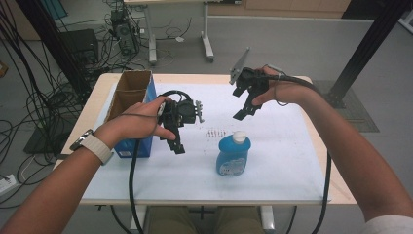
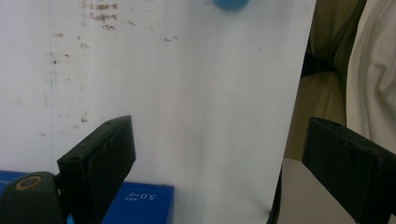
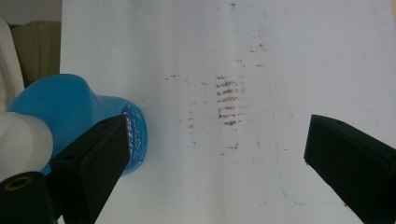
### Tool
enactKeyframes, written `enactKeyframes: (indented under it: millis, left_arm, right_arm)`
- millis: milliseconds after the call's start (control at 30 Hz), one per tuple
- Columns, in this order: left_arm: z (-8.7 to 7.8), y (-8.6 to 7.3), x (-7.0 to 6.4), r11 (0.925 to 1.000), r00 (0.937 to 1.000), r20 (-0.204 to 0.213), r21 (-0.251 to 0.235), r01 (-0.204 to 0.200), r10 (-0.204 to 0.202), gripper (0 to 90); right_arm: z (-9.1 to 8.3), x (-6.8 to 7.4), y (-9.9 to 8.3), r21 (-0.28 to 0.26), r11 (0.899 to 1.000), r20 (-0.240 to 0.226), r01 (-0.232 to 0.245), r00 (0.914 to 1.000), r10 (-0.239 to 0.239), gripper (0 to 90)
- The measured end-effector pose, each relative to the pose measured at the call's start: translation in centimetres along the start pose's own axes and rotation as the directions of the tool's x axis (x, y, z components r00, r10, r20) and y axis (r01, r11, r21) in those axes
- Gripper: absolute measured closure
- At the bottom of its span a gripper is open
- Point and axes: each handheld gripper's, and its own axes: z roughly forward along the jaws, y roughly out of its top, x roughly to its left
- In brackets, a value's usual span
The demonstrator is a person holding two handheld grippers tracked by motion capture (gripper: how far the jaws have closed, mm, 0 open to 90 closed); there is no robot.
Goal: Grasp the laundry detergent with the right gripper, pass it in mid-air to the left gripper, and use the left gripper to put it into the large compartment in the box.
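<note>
In the left gripper view the blue bottle [image 2: 230,3] is cut by the top edge, so just a sliver of its rounded body shows, and the blue box [image 2: 135,204] runs off the bottom edge, its small white print too blurred to read. In the right gripper view the bottle's white cap [image 3: 21,140] is cut off at the left edge and partly hidden behind the near jaw. From the high view, the label on the bottle is too small to read, and the cardboard box [image 1: 130,90] hides its own inside.
</note>
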Motion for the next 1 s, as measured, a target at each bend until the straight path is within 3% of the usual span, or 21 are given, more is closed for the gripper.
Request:
enactKeyframes:
  millis: [333, 1000]
  left_arm:
    - [0.0, 0.0, 0.1, 1.0000, 1.0000, -0.005, 0.003, 0.000, 0.000, 10.2]
    - [-0.1, -0.1, 0.0, 1.0000, 0.9999, -0.008, -0.004, 0.008, -0.008, 10.7]
  right_arm:
    - [-2.5, 0.7, -1.2, -0.052, 0.998, -0.004, -0.023, 0.9997, 0.023, 8.7]
    - [-4.0, 3.2, -2.9, -0.078, 0.997, -0.052, -0.020, 0.9985, 0.016, 8.1]
